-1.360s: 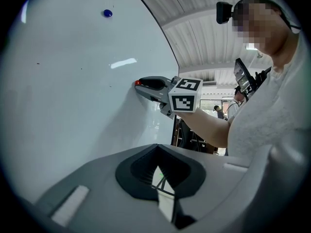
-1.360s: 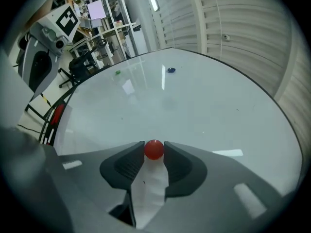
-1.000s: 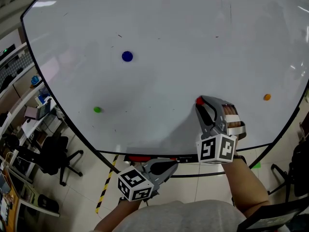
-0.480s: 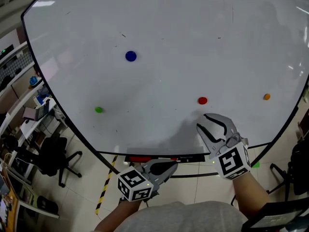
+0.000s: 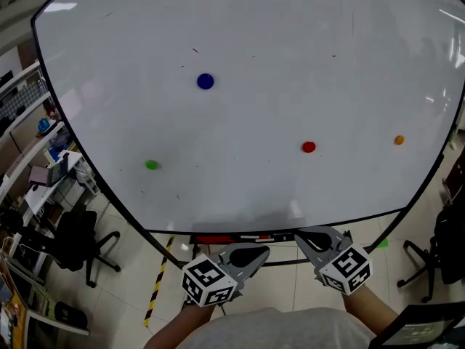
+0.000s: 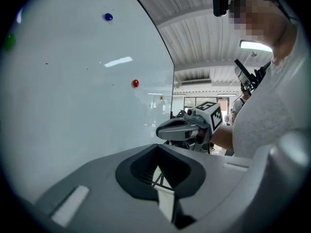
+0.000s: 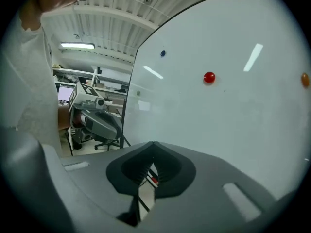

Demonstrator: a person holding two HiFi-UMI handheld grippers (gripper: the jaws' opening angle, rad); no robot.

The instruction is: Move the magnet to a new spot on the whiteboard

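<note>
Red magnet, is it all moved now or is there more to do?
Looks done: the red magnet sticks to the whiteboard on its own. In hand: nothing; the right gripper and left gripper are both shut and empty, down below the board's edge. To do: probably nothing.

Whiteboard (image 5: 254, 35): one. Magnets on it: four, one per colour: blue magnet (image 5: 205, 81) far left, green magnet (image 5: 151, 164) near left, red magnet (image 5: 309, 147) near right, orange magnet (image 5: 399, 139) at right edge. Grippers: two, left gripper (image 5: 258, 252) and right gripper (image 5: 308, 237).
</note>
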